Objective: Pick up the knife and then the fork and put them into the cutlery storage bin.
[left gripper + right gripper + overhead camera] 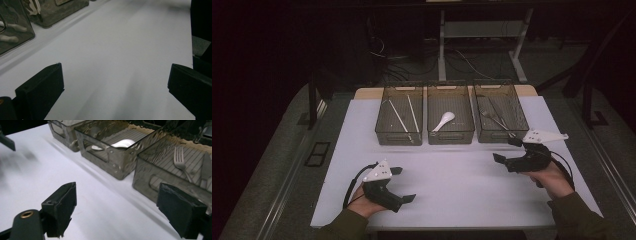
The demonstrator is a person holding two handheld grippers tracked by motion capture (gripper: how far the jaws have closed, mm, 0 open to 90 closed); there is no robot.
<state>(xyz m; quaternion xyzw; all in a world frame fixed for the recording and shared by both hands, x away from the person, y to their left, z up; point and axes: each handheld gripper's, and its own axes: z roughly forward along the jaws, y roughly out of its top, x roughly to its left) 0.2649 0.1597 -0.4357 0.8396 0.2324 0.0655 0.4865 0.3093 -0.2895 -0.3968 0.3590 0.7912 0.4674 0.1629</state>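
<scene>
**Both grippers hovered empty before the three bins**

Your right gripper (pixel 507 150) sat just in front of the right bin (pixel 501 111), the thing nearest it, jaws spread wide with nothing between them. Your right hand (pixel 553 180) held it from behind, forearm coming in from the table's near right corner. That bin was smoky and see-through with a ribbed floor, and it held a fork (pixel 180 161) and another metal utensil beside it. Your left gripper (pixel 401 184) was well apart from the bins, low over the near left of the white table (pixel 452 175), jaws likewise wide open and empty, pointing rightwards. The middle bin (pixel 450 113) held a white spoon (pixel 443 120); the left bin (pixel 399 114) held pale chopsticks (pixel 400 116).
</scene>
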